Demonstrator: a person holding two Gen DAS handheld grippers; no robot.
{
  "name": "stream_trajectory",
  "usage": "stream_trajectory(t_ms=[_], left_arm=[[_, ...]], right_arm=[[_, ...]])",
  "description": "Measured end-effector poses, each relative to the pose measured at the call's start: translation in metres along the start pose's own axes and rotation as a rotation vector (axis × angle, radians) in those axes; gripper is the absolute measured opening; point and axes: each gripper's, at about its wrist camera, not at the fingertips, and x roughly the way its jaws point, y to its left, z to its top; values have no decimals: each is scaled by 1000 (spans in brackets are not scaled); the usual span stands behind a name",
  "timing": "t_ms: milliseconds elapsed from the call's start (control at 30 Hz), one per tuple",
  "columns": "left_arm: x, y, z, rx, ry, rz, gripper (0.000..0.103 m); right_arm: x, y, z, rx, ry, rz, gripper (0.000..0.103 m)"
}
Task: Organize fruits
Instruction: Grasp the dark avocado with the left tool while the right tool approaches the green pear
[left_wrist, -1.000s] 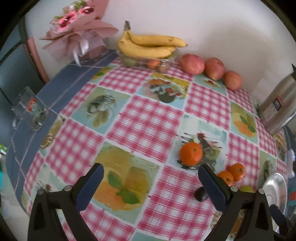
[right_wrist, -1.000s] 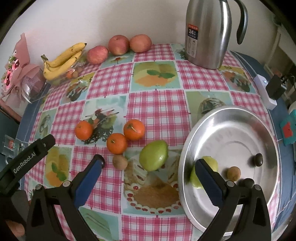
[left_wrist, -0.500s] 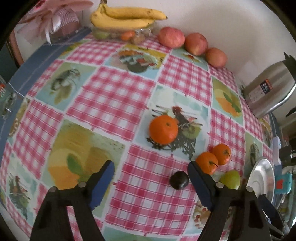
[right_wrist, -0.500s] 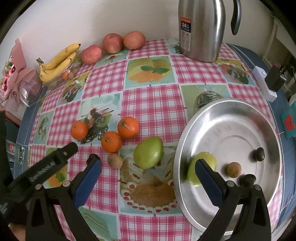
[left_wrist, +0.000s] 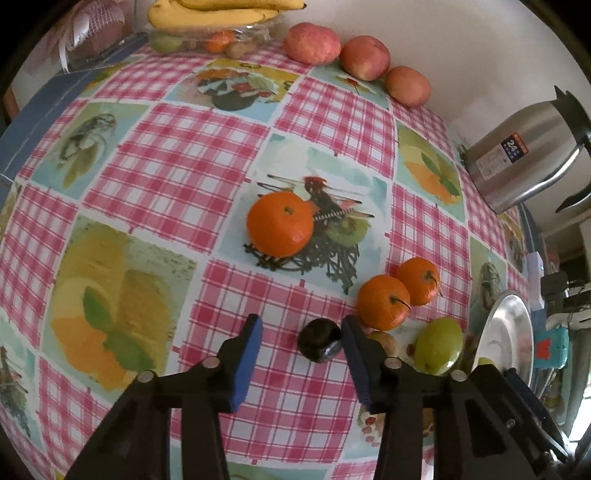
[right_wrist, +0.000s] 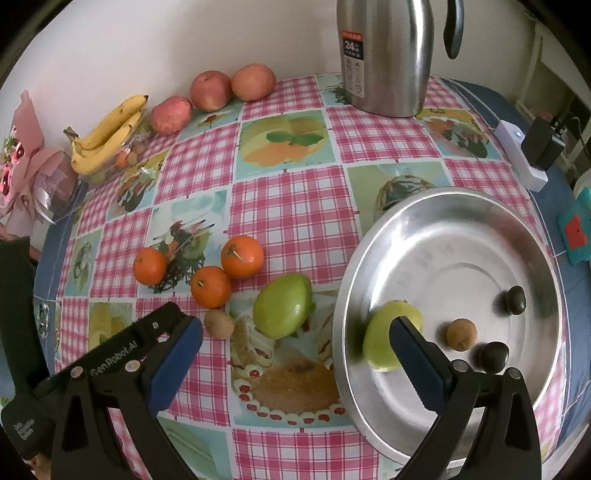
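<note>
dark fruit (left_wrist: 319, 340) | roundish, long axis unclear | between open left gripper (left_wrist: 301, 334) fingers

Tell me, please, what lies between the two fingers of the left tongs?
In the left wrist view, a small dark fruit lies between the open fingers of the left tongs, close to the right-hand finger. The rest is bare checked tablecloth.

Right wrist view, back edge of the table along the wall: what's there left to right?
bouquet → bananas → first apple → second apple → third apple → steel kettle
</note>
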Motion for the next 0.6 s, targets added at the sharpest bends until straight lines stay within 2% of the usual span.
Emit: stream_trajectory(t_ms=[167,333,600], left_arm=[[3,0,-1,-18,17,-30,40],[2,0,-2,-22,24,-62,27],[3,-2,1,-31,25,-78,26]], right_arm=[[0,-1,-1,10,1,4,101],[0,-3,0,21,-3,9,101],[0,-3,0,29,-6,23,101]])
